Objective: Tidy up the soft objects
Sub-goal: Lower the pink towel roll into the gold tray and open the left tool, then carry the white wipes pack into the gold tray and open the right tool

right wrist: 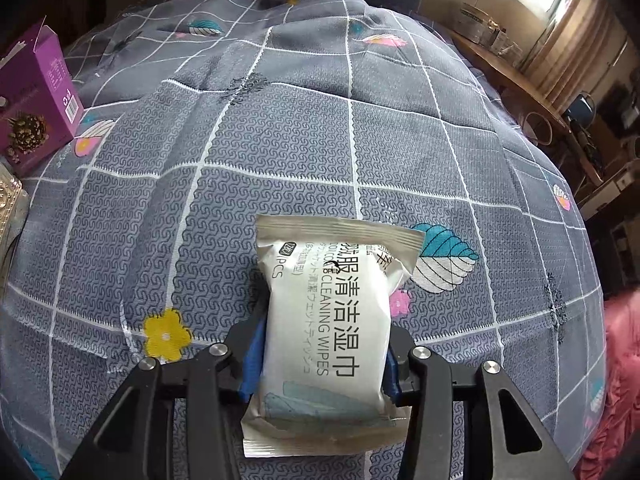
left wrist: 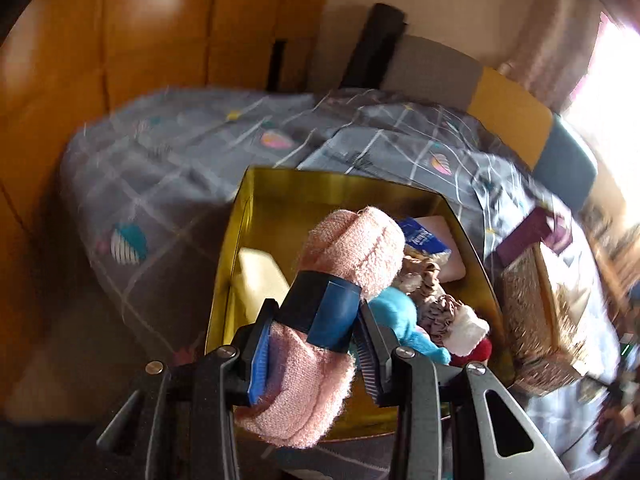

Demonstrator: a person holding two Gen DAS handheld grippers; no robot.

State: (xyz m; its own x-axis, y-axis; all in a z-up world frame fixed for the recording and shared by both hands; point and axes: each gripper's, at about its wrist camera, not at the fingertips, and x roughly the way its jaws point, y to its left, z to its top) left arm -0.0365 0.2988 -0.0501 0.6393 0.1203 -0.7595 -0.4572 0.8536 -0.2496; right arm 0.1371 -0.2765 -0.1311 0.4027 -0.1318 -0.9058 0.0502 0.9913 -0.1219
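Note:
In the left wrist view my left gripper (left wrist: 312,354) is shut on a rolled pink towel (left wrist: 352,256) with a dark blue band around its middle, held just above a gold box (left wrist: 340,192). The box holds a blue plush piece (left wrist: 404,320), a crumpled grey-brown cloth (left wrist: 432,300), something white and red (left wrist: 472,336), a blue packet (left wrist: 424,236) and a pale yellow block (left wrist: 260,276). In the right wrist view my right gripper (right wrist: 322,360) is shut on a white pack of cleaning wipes (right wrist: 332,312), held over the grey patterned bedspread (right wrist: 280,140).
A purple carton (right wrist: 38,96) lies at the left on the bedspread. A woven box (left wrist: 536,312) stands right of the gold box, with a purple carton (left wrist: 532,236) behind it. Wooden wardrobe doors (left wrist: 120,40) rise at the far side. Pink fabric (right wrist: 616,380) lies at the right edge.

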